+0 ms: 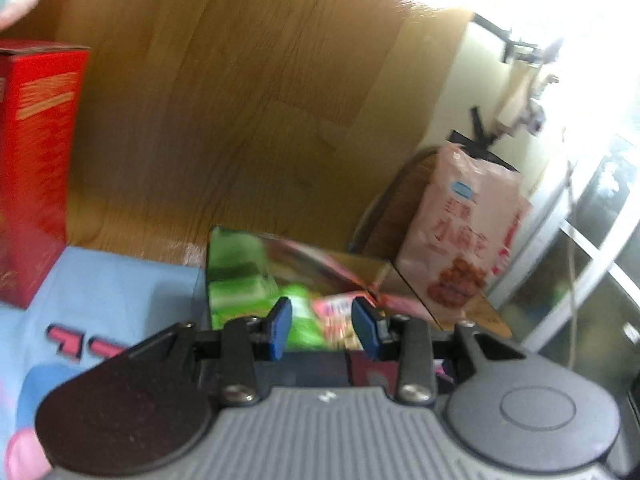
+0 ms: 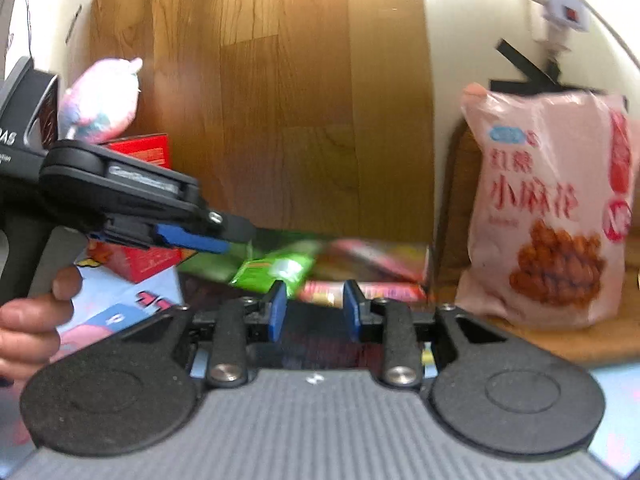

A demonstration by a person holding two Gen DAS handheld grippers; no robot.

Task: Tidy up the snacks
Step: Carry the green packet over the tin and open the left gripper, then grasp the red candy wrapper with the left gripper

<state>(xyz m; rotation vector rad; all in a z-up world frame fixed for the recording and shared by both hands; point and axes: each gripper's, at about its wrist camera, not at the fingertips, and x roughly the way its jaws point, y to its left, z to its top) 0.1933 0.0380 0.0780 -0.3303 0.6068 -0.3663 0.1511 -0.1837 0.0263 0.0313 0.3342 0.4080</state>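
- Left gripper (image 1: 322,326): jaws at a narrow gap, nothing pinched. Blue pads (image 1: 280,326) frame the pkts behind, no contact visible.
- Right gripper (image 2: 314,306): narrow gap too, empty. Pads clear of any wrapper.
- Snacks sit in a shiny open box (image 1: 340,264) on the bed edge, against the wood panel (image 1: 220,100): green pkt (image 2: 276,270) on the left, pink/red pkts (image 2: 372,280) on the right. Heavy blur, can't tell count or overlap.
- Big pink bag (image 2: 548,208) stands upright just right of the box, on a wooden ledge (image 2: 560,340), leaning at the wall.
- Red carton (image 1: 36,168) upright at far left, on the blue printed sheet (image 1: 120,292). Plush toy (image 2: 100,98) behind it.
- Risks:
  - Both grippers aim at the same box, near each other in the right wrist view: likely clash if both dive in.
  - Film wrappers look glossy and slick: narrow pads prob slip or catch only a crimped edge, pkt swings or drops.
  - Pink bag soft, puffy, top-heavy: side nudge prob topples it off the ledge.
  - Sheet soft and uneven: carton and box may tip if bumped.
- Textures: carton stiff, flat-faced; box walls mirror-like; panel smooth wood grain; plush fuzzy.
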